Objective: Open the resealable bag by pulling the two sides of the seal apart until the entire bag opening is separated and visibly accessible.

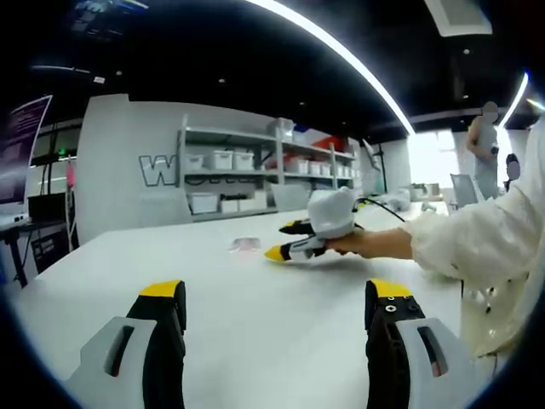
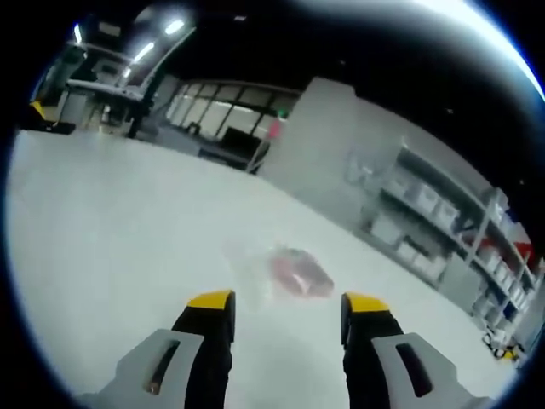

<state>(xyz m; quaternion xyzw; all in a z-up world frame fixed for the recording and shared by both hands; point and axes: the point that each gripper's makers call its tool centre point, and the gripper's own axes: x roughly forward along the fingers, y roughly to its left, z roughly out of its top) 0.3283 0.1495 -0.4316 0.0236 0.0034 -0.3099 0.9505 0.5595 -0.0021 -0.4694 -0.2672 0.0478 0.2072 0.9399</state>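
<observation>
One shelf rack stands beyond the table.

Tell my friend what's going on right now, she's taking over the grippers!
Left gripper: open, holding nothing, above the white table.
Right gripper: open, holding nothing, close to the bag; it also shows in the left gripper view.
Resealable bag: clear, something red inside, lying flat on the table.
Done: nothing, neither gripper touches the bag.
Left: grip each side of the seal and pull the opening fully apart.
</observation>
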